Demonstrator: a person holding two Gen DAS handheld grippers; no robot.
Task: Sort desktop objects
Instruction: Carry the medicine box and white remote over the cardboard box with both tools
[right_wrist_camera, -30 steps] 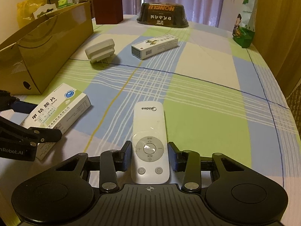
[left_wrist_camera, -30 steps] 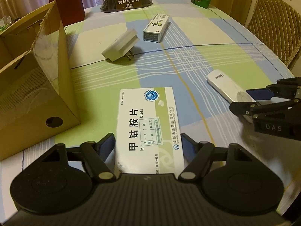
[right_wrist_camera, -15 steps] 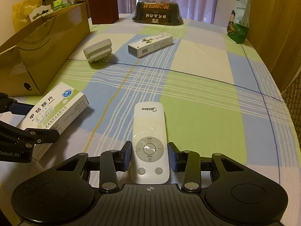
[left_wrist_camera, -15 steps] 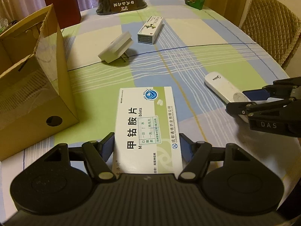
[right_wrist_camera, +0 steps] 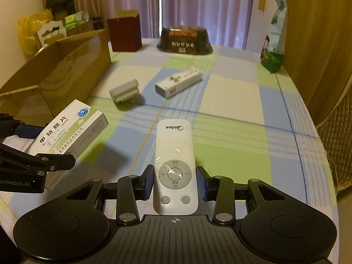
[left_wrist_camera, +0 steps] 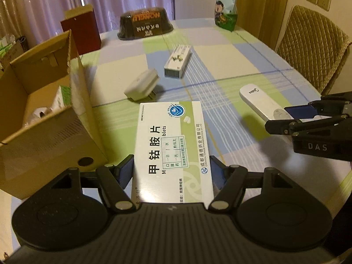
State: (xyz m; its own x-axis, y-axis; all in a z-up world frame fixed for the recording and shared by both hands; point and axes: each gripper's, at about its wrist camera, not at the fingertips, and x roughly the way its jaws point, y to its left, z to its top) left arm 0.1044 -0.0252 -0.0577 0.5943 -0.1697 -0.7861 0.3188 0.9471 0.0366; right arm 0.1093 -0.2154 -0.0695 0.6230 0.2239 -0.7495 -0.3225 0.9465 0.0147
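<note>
My left gripper (left_wrist_camera: 171, 170) is shut on a white and green medicine box (left_wrist_camera: 169, 145), holding it by its long sides above the checked tablecloth (left_wrist_camera: 220, 70). The box (right_wrist_camera: 68, 132) casts a shadow on the cloth below it in the right wrist view. My right gripper (right_wrist_camera: 175, 181) is shut on a white Midea remote (right_wrist_camera: 175, 165), also off the table. From the left wrist view the remote (left_wrist_camera: 261, 103) sticks out of the right gripper (left_wrist_camera: 294, 116) at the right edge. An open cardboard box (left_wrist_camera: 55, 132) stands left of the held medicine box, with a few small items inside.
On the cloth farther back lie a white plug adapter (left_wrist_camera: 143, 85) and a long white carton (left_wrist_camera: 177, 60). Behind them stand a dark noodle bowl (left_wrist_camera: 145, 25), a red box (left_wrist_camera: 81, 33) and a green bag (left_wrist_camera: 226, 4). A padded chair (left_wrist_camera: 312, 44) is at the right.
Both grippers have risen from the table, each carrying its object. The inside of the cardboard box has come into the left wrist view.
</note>
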